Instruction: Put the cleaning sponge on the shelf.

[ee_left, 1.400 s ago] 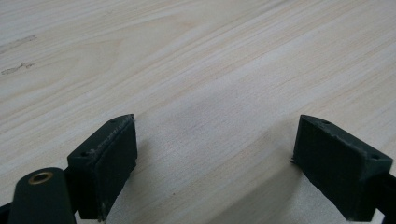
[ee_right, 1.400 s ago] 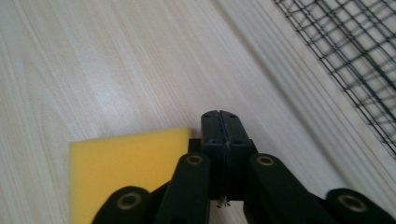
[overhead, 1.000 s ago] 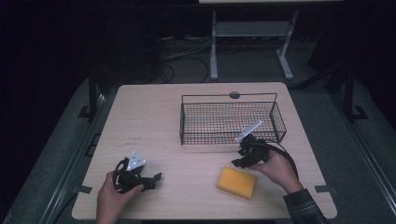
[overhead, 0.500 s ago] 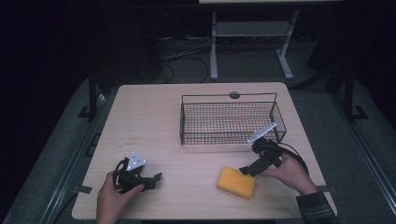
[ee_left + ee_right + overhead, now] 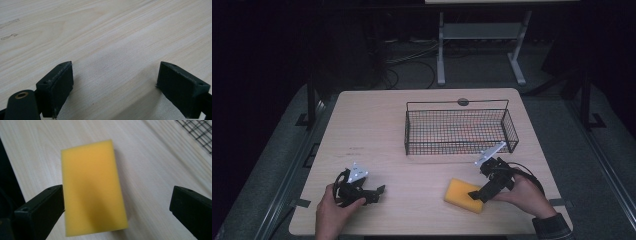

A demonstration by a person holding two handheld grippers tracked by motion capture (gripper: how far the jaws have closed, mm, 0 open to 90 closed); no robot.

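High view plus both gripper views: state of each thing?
Sponge: flat on the table, not gripped.
Wire basket: upright, nothing visible inside.
Right gripper: jaws just opened, wide apart over the sponge, pads clear.
Left gripper: open, nothing between the jaws, low over the table.

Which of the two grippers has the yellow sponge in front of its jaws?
The right gripper: its open jaws frame the yellow sponge. The left gripper faces bare table.

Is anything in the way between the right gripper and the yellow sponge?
Nothing visible. The right gripper hangs over the yellow sponge with jaws wide open; the sponge lies flat on the table between them, nearer one jaw. The wire basket sits apart, farther back.
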